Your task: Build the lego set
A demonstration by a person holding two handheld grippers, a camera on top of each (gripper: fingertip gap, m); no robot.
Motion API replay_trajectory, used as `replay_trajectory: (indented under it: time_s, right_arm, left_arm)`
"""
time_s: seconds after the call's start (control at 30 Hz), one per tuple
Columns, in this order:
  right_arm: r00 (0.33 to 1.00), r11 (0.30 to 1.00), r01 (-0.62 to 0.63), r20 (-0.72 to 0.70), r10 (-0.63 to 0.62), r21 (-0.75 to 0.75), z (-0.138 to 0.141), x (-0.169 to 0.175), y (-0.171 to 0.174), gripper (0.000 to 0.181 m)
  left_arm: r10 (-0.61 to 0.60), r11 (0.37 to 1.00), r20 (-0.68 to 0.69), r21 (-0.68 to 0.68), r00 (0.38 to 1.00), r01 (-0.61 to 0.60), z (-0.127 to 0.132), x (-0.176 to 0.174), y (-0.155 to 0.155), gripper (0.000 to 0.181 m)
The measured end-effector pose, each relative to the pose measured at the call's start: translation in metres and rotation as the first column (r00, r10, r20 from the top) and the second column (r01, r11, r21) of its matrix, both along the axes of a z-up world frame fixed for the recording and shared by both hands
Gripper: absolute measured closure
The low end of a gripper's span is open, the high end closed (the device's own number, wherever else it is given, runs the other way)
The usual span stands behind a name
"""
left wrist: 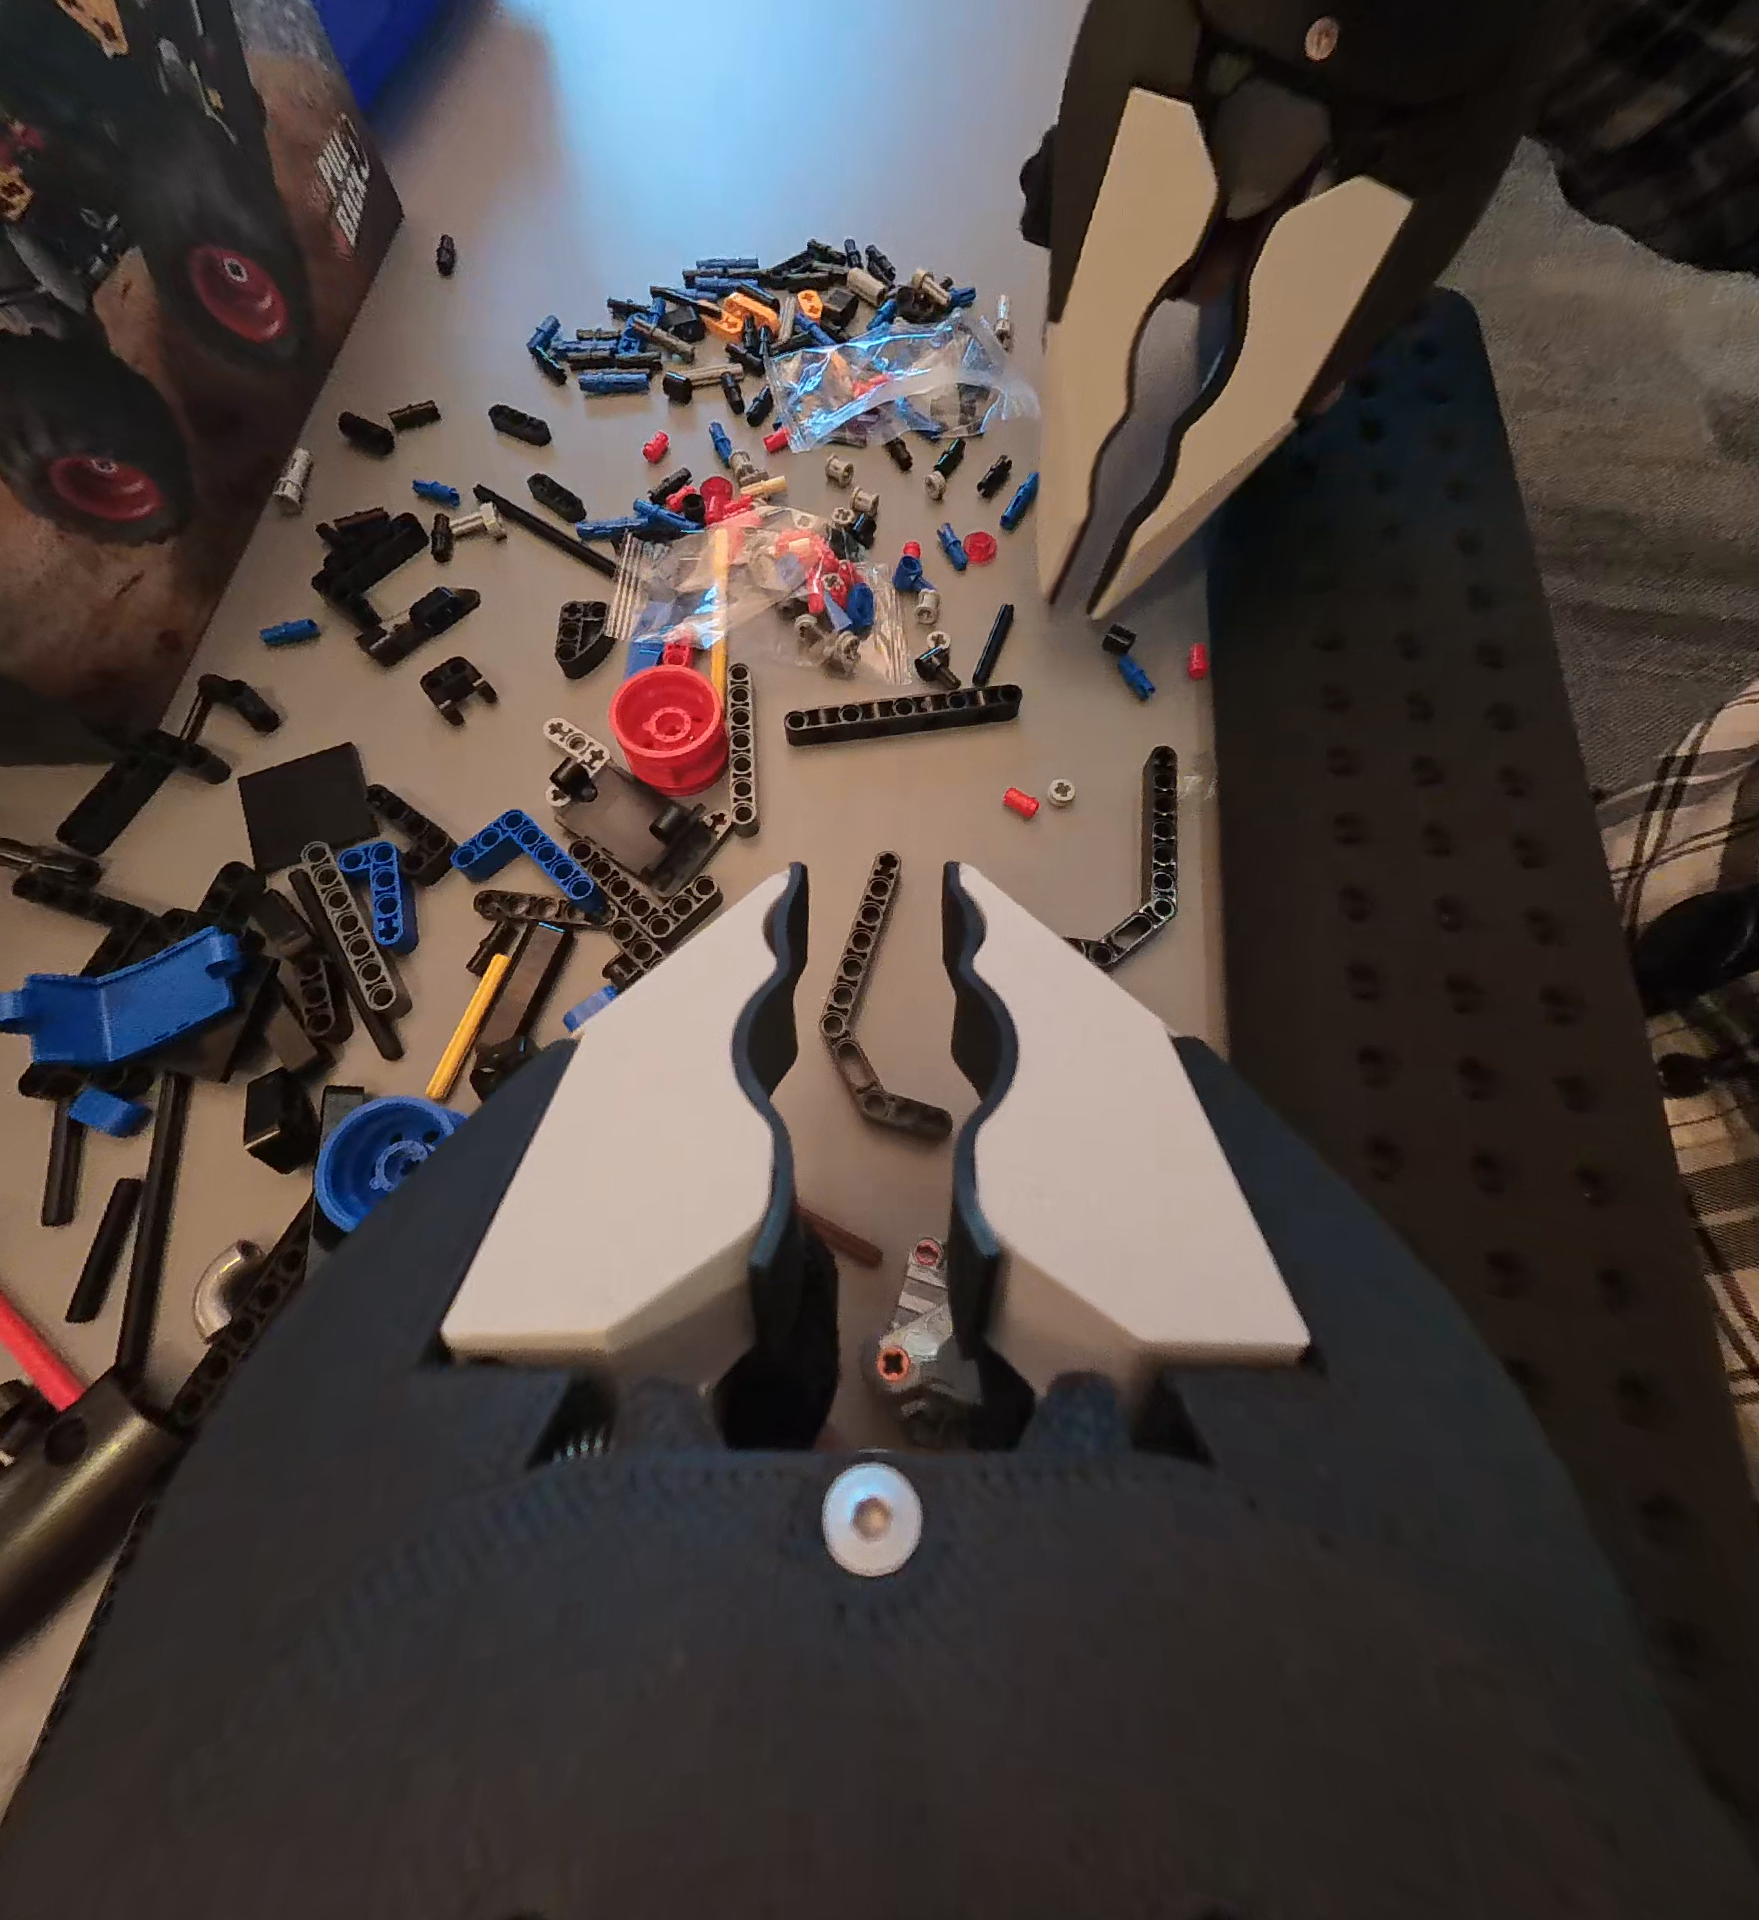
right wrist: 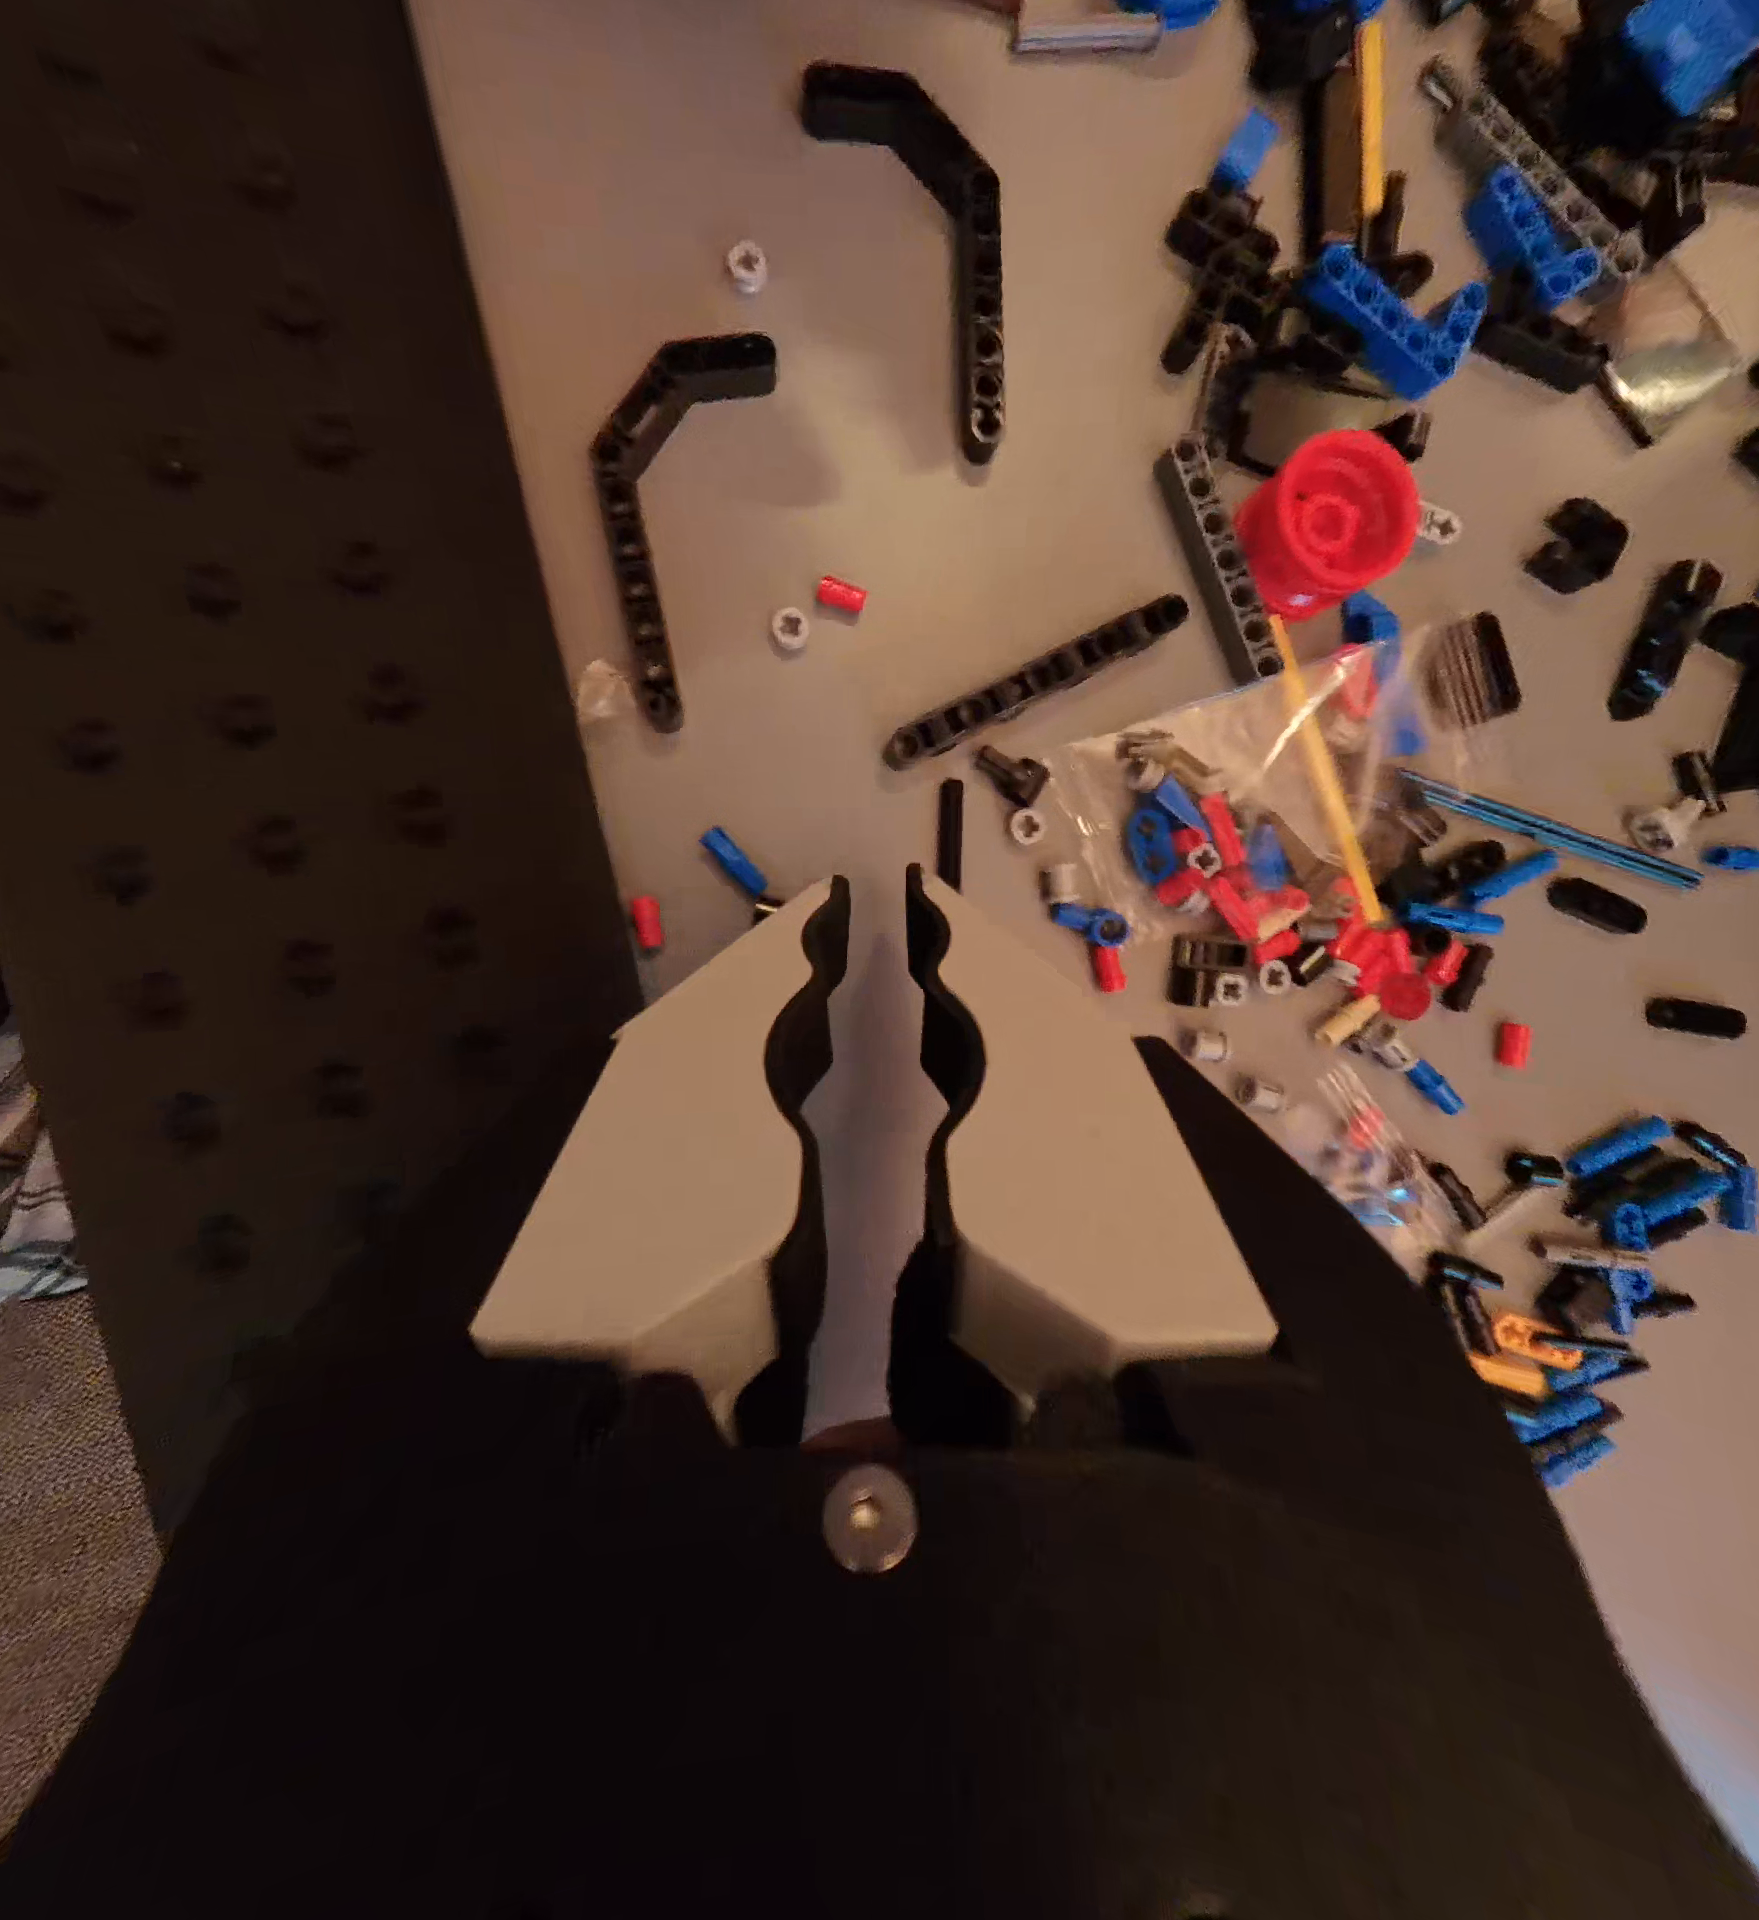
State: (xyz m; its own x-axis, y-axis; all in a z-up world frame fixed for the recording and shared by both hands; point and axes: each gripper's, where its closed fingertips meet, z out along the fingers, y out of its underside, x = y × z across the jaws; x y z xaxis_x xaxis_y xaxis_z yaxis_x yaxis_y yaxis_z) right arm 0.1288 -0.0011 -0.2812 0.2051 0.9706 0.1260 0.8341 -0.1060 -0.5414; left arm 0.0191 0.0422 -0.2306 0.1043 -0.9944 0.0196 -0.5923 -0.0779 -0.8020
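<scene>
left claw [left wrist: 875, 883] hangs with its jaws apart and empty over a bent black beam [left wrist: 859, 1003] lying on the table [left wrist: 968, 821]. right claw [right wrist: 877, 894], jaws narrowly apart and empty, hovers near the dark studded plate [right wrist: 231, 623]. loose lego pieces [left wrist: 646, 582], two clear bags [right wrist: 1249, 831] and a red wheel [left wrist: 669, 729] lie scattered beside the box [left wrist: 127, 364].

The table [left wrist: 958, 156] was viewed steeply from above by both wrist cameras, close; the red wheel [left wrist: 669, 729] [right wrist: 1324, 523], at eleven and one o'clock, was shared.
</scene>
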Motion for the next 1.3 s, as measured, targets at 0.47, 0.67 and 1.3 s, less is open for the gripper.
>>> replay_trajectory:
  time_s: [0.47,0.67,1.3]
  right_arm:
    - [0.997,0.995,-0.059,-0.058,0.054,-0.086,-0.004,-0.021,-0.013,0.18]
    - [0.734,0.964,0.126,-0.631,-0.249,-0.234,0.087,-0.052,0.029,0.179]
    - [0.165,0.948,-0.058,-0.94,-0.299,-0.312,0.169,-0.081,0.032,0.179]
  left_arm:
    - [-0.025,0.998,0.0,0.052,1.0,0.025,-0.002,0.006,-0.005,0.157]
    - [-0.016,0.973,0.071,0.233,0.997,-0.001,0.022,0.025,-0.012,0.151]
    - [0.082,0.993,0.578,-0.114,0.812,-0.019,0.099,0.047,-0.019,0.179]
